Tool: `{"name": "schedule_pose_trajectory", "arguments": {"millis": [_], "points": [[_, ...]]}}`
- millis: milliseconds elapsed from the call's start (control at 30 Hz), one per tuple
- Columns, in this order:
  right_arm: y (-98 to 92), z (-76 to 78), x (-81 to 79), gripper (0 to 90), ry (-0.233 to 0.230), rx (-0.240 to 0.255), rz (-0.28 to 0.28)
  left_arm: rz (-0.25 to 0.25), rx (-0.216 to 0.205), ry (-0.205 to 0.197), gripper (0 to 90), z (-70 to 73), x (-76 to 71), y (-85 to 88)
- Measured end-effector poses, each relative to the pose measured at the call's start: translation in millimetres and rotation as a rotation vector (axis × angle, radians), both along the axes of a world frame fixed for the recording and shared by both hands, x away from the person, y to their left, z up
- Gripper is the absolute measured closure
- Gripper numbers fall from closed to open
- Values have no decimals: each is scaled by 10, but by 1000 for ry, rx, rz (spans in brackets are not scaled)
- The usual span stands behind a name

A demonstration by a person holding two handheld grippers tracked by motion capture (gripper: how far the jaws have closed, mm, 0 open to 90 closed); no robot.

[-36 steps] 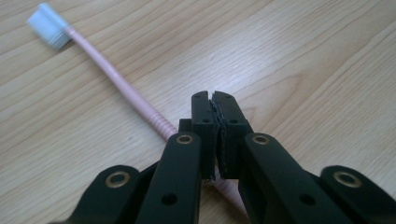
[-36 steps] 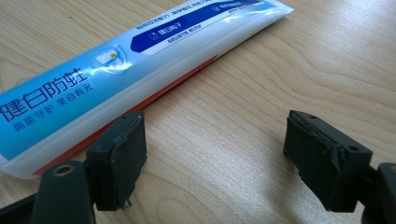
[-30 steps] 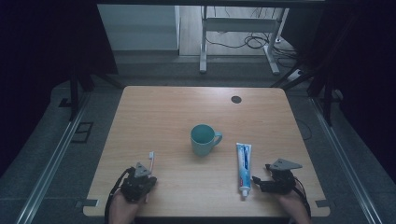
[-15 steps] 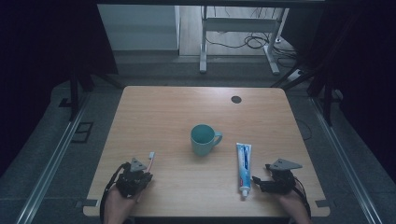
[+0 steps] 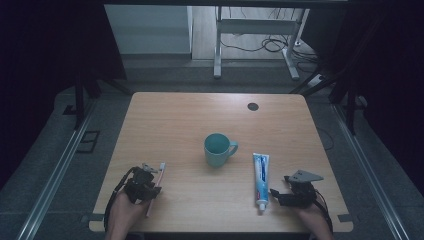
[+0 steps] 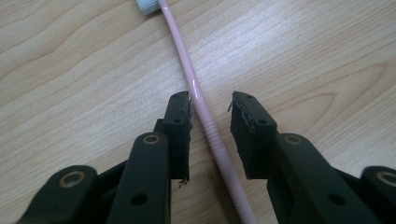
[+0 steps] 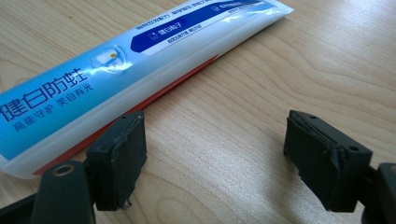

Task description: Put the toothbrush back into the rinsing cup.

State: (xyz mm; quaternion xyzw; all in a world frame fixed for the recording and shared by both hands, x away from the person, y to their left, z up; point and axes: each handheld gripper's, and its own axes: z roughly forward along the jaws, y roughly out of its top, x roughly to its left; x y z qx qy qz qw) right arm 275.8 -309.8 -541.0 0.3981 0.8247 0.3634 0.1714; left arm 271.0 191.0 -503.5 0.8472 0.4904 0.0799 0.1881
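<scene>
A pink toothbrush (image 5: 159, 176) lies flat on the wooden table (image 5: 175, 120) near the front left. My left gripper (image 5: 152, 181) straddles its ribbed handle (image 6: 194, 88). The jaws have just been opening, and the pads (image 6: 180, 123) stand a little apart from the handle without pressing it. Its white bristle head points away from me. At the front right a blue and white toothpaste tube (image 5: 260, 177) lies lengthwise. My right gripper (image 5: 276, 193) rests beside the cap end, open, with bare wood between its fingers (image 7: 119, 154); the tube (image 7: 116, 65) lies just outside the left one.
A teal mug (image 5: 217, 149) stands in the middle of the table, handle to the right. A small black round disc (image 5: 253, 106) sits at the far right. The table's front edge is just under both hands. Desk legs and cables are beyond the far edge.
The left jaws have opened and let go of the toothbrush, which now lies on the table. The left hand has drifted slightly left. The right gripper has not moved.
</scene>
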Motion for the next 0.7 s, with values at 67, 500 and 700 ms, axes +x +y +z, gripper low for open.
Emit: {"name": "schedule_pose_trajectory", "arguments": {"millis": [67,500,700], "points": [[0,0,0,211,0,0,0,-1,12,24,669,6,12,-4],[-1,0,0,211,0,-1,1,-4,90,149,777,4,190,-60],[-1,0,0,211,0,-1,1,-34,123,190,831,21,249,-88]]}}
